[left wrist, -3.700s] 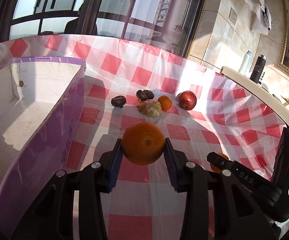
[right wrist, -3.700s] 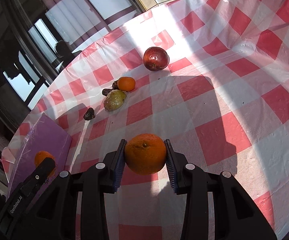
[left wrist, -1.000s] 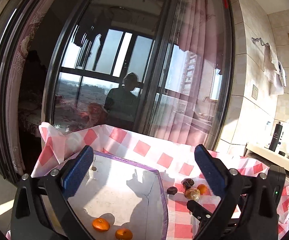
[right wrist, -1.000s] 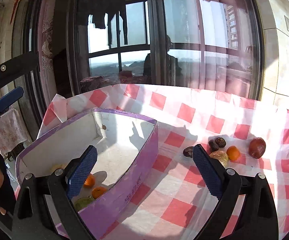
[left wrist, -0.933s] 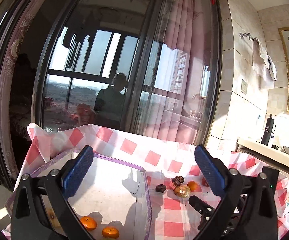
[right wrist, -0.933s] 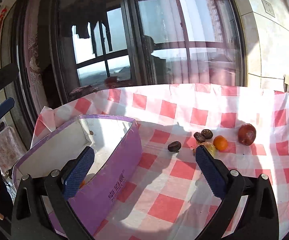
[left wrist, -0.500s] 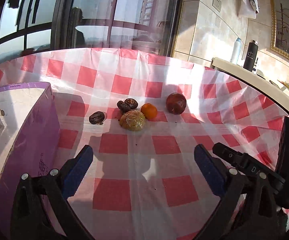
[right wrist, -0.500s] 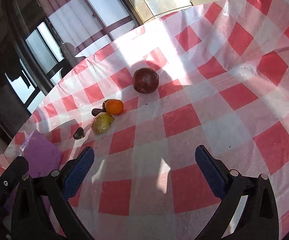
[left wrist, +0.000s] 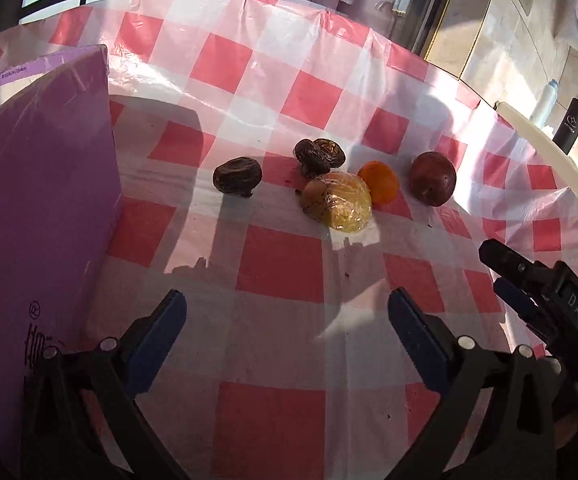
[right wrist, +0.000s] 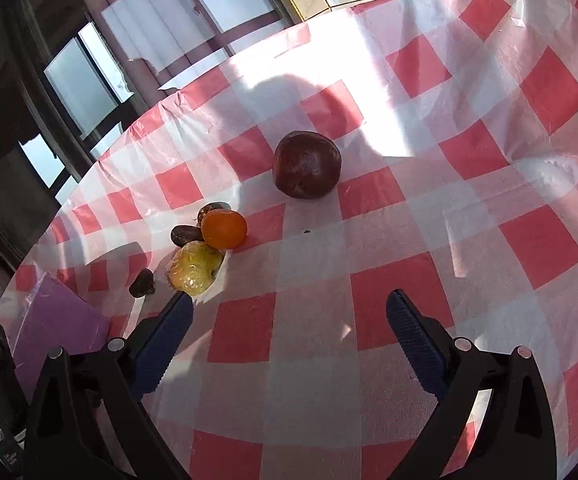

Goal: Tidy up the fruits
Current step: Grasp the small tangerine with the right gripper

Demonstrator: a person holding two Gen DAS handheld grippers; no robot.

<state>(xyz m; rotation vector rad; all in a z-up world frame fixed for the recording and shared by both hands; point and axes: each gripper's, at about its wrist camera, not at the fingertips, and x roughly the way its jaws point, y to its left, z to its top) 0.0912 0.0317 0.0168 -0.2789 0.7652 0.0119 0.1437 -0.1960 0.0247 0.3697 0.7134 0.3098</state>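
Fruits lie in a cluster on the red-and-white checked cloth: a dark red apple (left wrist: pixel 432 178) (right wrist: pixel 307 164), a small orange (left wrist: pixel 378 182) (right wrist: pixel 224 228), a plastic-wrapped yellow fruit (left wrist: pixel 338 201) (right wrist: pixel 195 267) and three dark wrinkled fruits, one apart (left wrist: pixel 237 176) (right wrist: pixel 142 283), two together (left wrist: pixel 319 154) (right wrist: pixel 187 235). The purple box (left wrist: pixel 37 208) (right wrist: pixel 55 322) stands at the left. My left gripper (left wrist: pixel 287 334) is open and empty, short of the cluster. My right gripper (right wrist: pixel 289 330) is open and empty, short of the apple, and also shows in the left wrist view (left wrist: pixel 537 292).
A counter with a white bottle (left wrist: pixel 545 100) and a black bottle (left wrist: pixel 570 126) runs beyond the table's right edge. Windows and curtains stand behind the table. Bare checked cloth (right wrist: pixel 489 220) lies right of the apple.
Both grippers, which held oranges 3.7 s ago, are open and empty; oranges lay in the box a second ago. Both have swung down from the box and moved closer to the fruit cluster.
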